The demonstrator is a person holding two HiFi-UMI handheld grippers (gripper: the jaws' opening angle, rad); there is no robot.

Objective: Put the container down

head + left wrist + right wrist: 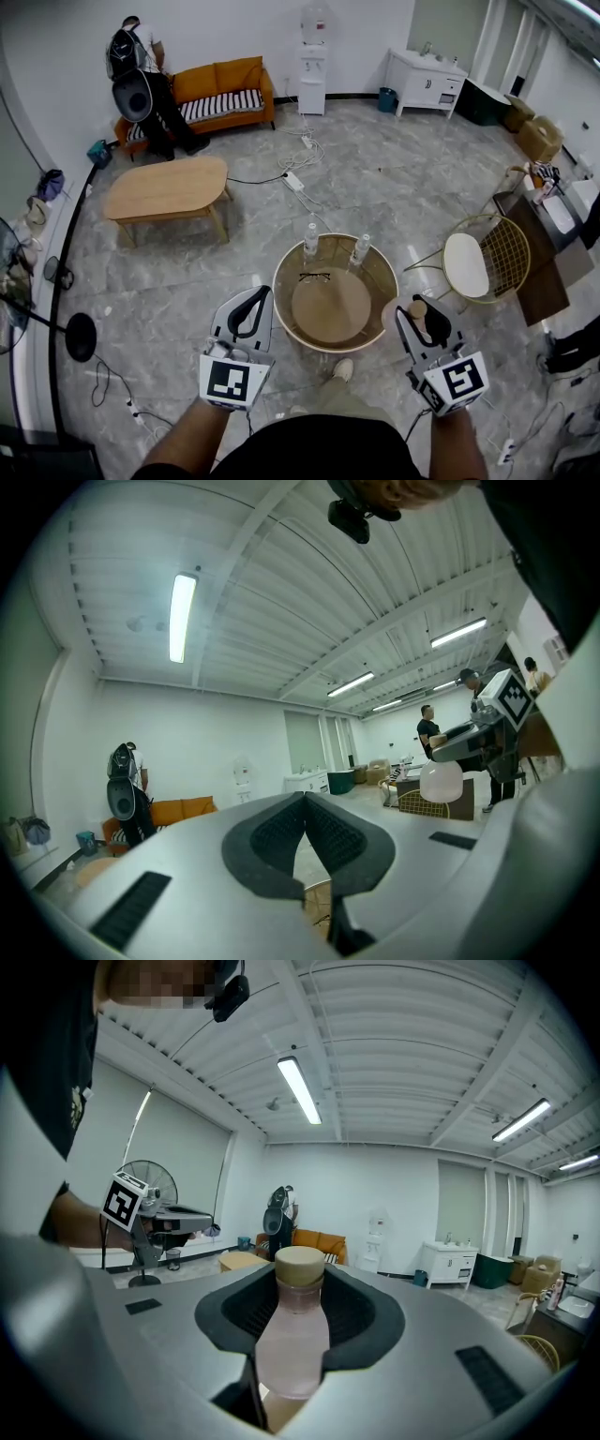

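Note:
My right gripper (418, 316) is shut on a small pale bottle (292, 1335) with a tan cap (299, 1265), held upright between the dark pads. In the head view the bottle (401, 318) hangs just off the right rim of the round wooden table (384, 300). My left gripper (251, 309) sits by the table's left rim, its jaws shut with nothing between them (306, 829). Both grippers point up toward the room.
On the round table stand two clear bottles (311, 240) (361, 249) and a pair of glasses (314, 277). A gold wire chair (483, 262) is to the right, an oval wooden table (169, 187) and orange sofa (220, 89) far left. Cables (300, 173) cross the floor.

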